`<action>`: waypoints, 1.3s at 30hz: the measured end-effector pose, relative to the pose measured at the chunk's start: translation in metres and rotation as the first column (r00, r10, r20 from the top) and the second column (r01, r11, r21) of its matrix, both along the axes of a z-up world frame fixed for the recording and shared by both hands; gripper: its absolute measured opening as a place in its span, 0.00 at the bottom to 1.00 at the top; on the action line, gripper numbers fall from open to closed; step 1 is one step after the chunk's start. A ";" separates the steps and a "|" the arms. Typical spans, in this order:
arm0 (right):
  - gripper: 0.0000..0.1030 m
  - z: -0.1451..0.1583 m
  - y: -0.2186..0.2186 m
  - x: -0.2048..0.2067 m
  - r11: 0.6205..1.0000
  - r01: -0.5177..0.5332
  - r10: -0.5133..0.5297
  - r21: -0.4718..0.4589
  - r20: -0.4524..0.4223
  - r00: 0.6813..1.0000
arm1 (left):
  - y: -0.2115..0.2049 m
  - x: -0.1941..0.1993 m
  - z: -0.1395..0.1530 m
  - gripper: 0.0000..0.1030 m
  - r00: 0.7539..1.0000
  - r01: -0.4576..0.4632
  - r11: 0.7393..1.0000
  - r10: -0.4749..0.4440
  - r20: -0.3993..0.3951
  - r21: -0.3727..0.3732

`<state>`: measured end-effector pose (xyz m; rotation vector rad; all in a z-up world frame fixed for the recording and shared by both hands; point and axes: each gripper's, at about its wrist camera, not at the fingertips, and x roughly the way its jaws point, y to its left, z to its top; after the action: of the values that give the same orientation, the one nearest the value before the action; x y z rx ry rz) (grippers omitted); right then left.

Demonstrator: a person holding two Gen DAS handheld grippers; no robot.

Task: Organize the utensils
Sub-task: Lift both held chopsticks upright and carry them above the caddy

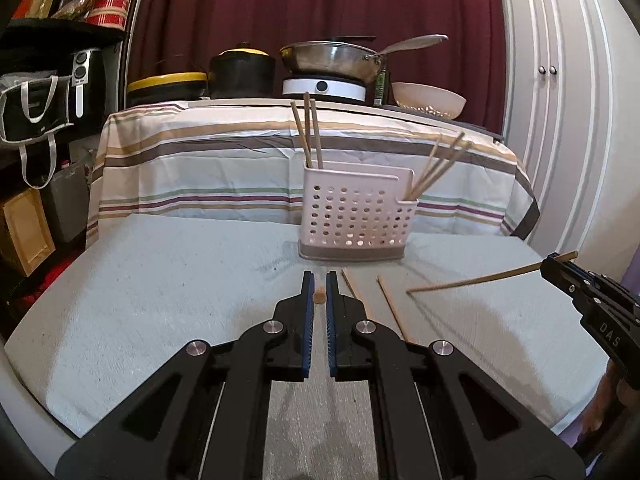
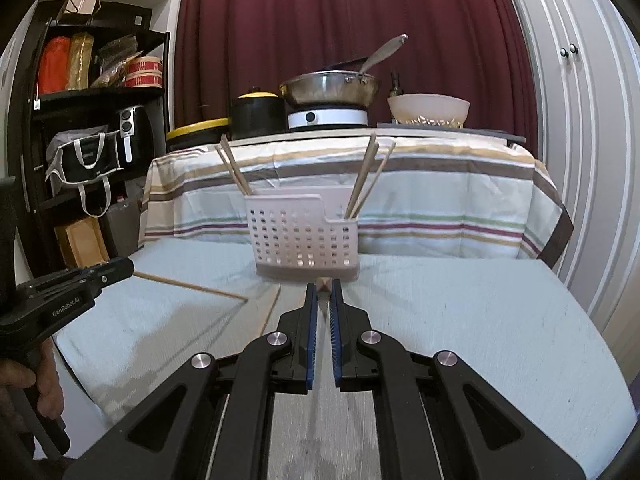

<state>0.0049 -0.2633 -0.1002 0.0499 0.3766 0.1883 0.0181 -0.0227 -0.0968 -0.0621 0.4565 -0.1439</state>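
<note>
The left wrist view looks along the left tool [image 1: 319, 280], whose blue pads are drawn together on a chopstick seen end-on [image 1: 319, 298] as a small round tip between them; ahead, on the grey-clothed bench [image 1: 160, 280], stands a pale perforated utensil holder [image 1: 356, 216] on a darker base; its left compartment holds a few upright chopsticks [image 1: 310, 132], and its lower right compartment holds several leaning chopsticks [image 1: 440, 164] that tilt to the right; two loose chopsticks [image 1: 394, 312] lie flat on the bench just right of the tool, near the holder's front; at the right edge the right tool [image 1: 554, 266] is clamped on a long chopstick [image 1: 472, 282], which hangs above the bench and slopes down to the left, its tip apart from the cloth. The right wrist view looks along the same right tool [image 2: 324, 290], its pads closed together with the end of its chopstick visible between them, close before the holder's base; at the left edge the left tool [image 2: 120, 268] grips its own chopstick [image 2: 192, 286], which slopes down to the right over the bench, and a hand [image 2: 24, 384] holds that tool's handle. Behind the bench a striped cloth [image 2: 400, 184] covers a higher surface that carries a steel pan [image 2: 328, 88] on a white hob, a black pot with a yellow lid [image 2: 256, 112] and a pale bowl [image 2: 428, 108]; a dark red curtain [image 2: 340, 20] hangs behind.
</note>
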 end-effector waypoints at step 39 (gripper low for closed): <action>0.07 0.132 0.004 0.107 0.992 -0.109 0.095 0.057 0.211 0.973 | -0.002 0.113 0.165 0.06 0.975 0.121 0.993 -0.119 0.186 0.003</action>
<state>0.1122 -0.2595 0.0313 0.0771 0.1635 0.3053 0.1308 -0.0249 0.0680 -0.0287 0.2724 -0.2681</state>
